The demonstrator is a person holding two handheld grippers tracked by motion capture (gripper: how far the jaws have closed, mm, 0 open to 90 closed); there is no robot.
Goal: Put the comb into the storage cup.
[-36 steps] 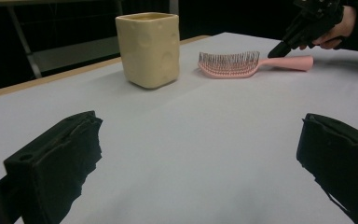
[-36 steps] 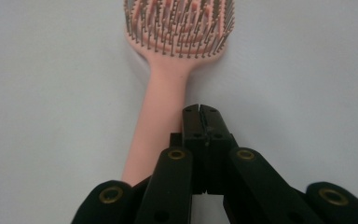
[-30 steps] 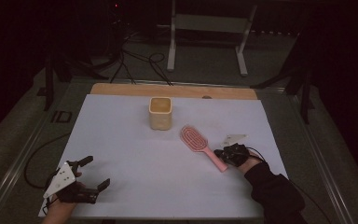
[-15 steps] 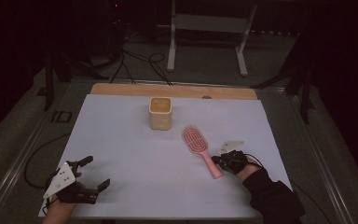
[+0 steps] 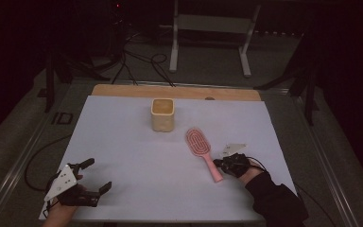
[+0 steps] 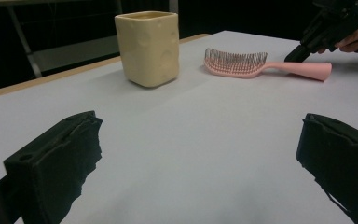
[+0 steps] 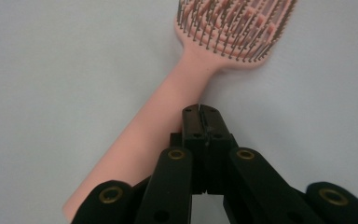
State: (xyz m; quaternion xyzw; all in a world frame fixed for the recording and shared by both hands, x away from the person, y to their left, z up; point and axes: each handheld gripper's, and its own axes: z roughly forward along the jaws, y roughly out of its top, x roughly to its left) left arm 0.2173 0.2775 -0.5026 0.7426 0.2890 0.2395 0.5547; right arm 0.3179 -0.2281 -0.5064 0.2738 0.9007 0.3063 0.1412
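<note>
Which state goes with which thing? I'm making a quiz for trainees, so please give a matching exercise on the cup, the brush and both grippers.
Things:
1. cup
2. hairbrush
3. left gripper
4. right gripper

States:
A. jaws pressed together, tip at the pink handle
B. standing upright, far side of the table
C. jaws wide apart, holding nothing
D. lying flat, bristles up

Pairs: 1-B, 2-D, 3-C, 4-A

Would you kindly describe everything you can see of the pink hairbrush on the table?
The pink hairbrush looks like smooth plastic: an oval vented head with rows of thin dark-tipped bristles facing up, and a straight tapering handle. It lies flat on the white table cover, to the right of the cream cup and apart from it, handle towards the person. The right gripper, jaws closed together, is over the handle; whether it touches is unclear.
</note>
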